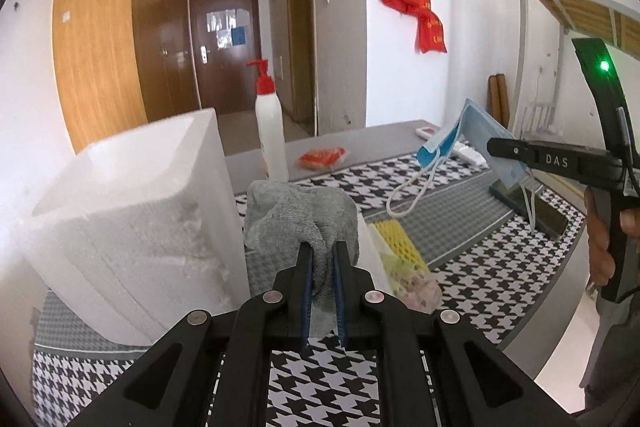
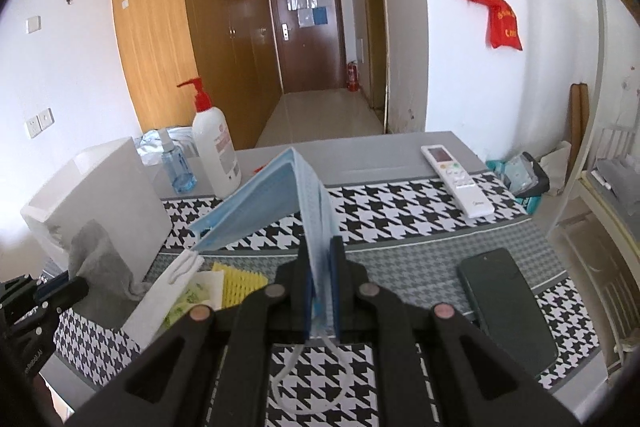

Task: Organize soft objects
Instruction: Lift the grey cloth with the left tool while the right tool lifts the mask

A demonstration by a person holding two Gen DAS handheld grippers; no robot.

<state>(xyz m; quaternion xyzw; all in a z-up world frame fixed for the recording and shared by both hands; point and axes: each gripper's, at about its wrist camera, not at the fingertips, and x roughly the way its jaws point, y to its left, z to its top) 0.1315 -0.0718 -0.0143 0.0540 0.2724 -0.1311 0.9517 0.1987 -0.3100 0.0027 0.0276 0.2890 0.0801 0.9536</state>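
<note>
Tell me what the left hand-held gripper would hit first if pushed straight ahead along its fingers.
Probably the white pump bottle with the red top, standing beyond the grey knitted cloth that the left hand-held gripper holds. The white foam box sits left of that line. Depth is uncertain.

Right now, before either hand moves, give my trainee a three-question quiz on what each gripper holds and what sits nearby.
1. True or false: the left gripper is shut on a grey cloth.
2. The right gripper holds: A) the remote control; B) a blue face mask; C) the dark phone.
3. Fill in: the pump bottle has a ____ pump top.

Key: 1 true; 2 B; 3 red.
</note>
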